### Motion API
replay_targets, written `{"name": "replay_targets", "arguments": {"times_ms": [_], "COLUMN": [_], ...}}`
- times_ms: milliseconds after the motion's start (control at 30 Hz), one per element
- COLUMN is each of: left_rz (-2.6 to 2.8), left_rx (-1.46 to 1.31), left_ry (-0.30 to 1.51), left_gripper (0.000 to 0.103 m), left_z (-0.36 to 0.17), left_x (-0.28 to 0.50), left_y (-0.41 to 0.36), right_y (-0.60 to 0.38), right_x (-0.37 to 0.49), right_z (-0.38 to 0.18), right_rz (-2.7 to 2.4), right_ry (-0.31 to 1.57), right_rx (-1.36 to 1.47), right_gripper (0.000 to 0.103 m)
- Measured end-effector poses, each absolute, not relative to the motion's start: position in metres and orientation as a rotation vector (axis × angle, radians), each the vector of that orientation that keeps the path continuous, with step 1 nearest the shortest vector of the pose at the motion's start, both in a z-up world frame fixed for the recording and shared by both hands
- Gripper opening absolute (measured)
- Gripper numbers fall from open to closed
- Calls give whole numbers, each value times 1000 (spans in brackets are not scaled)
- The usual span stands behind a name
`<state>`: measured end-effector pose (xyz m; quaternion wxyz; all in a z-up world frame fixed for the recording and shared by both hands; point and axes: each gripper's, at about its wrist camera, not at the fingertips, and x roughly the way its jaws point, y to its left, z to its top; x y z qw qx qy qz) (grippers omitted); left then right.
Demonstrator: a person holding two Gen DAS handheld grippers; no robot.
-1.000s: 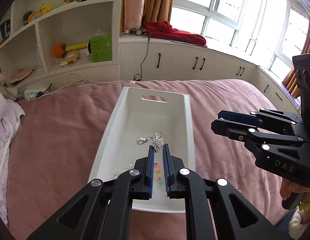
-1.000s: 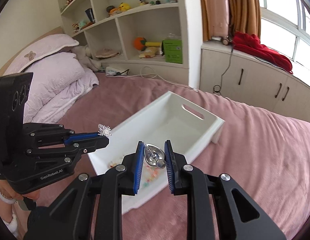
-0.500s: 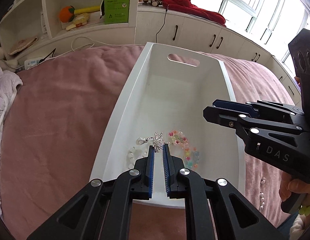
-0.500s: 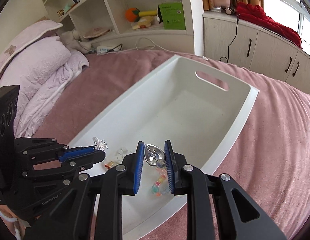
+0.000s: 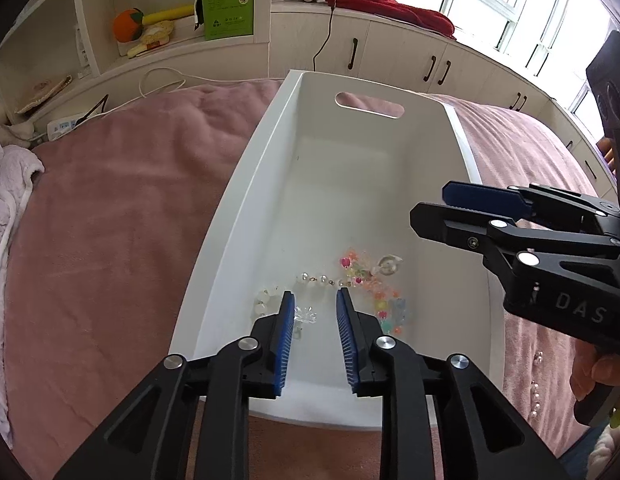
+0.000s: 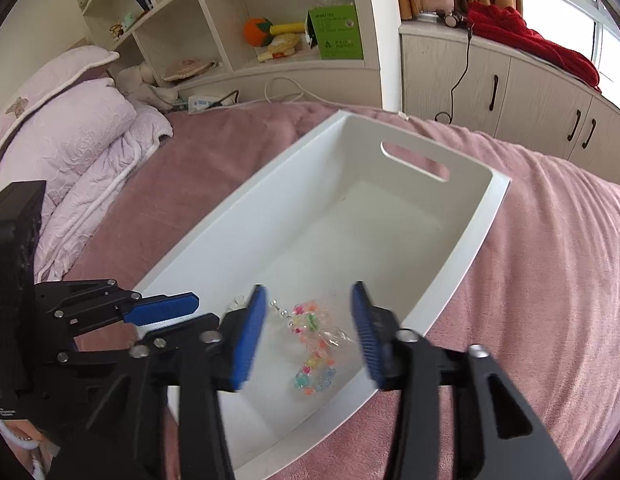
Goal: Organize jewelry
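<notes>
A white bin (image 5: 245, 200) with a handle slot lies on the pink bed; it also shows in the right wrist view (image 6: 462, 248). Inside lie a colourful bead bracelet (image 5: 384, 308), a pearl strand (image 5: 318, 279), a silver snowflake brooch (image 5: 303, 315) and a silver ring piece (image 5: 388, 265). My left gripper (image 5: 313, 312) is open and empty over the bin's near end, just above the brooch. My right gripper (image 6: 310, 320) is open and empty above the beads (image 6: 314, 360); it also shows in the left wrist view (image 5: 450, 204).
A pearl strand (image 5: 536, 376) lies on the pink blanket (image 5: 109, 240) right of the bin. Lilac pillows and quilt (image 6: 69, 140) lie at the left. White shelves with toys and a green box (image 6: 338, 32) and cabinets stand behind the bed.
Both grippers opened over the bin. The snowflake brooch dropped from my left gripper and the silver ring piece from my right; both now lie in the bin.
</notes>
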<state>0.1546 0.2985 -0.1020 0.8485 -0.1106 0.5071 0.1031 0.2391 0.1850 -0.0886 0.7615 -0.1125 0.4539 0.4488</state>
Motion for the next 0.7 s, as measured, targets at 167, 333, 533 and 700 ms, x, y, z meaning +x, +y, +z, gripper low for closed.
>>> {"name": "replay_targets", "arguments": {"times_ms": [167, 333, 533, 700], "left_rz": [211, 160, 8, -218], "left_rx": [-194, -152, -78, 31], "left_ry": [1037, 981, 896, 931], "left_gripper": [39, 48, 66, 72], "left_z": [-83, -53, -12, -17], "left_x": [153, 152, 159, 176], "left_y": [285, 255, 190, 107], "right_y": [163, 97, 5, -44], "right_x": [233, 224, 198, 166], "right_z": [-59, -28, -20, -52], "right_rz": [982, 937, 846, 771], "right_ry": [904, 822, 778, 848], "right_rx": [-256, -240, -267, -302], "right_gripper": [56, 63, 66, 67]}}
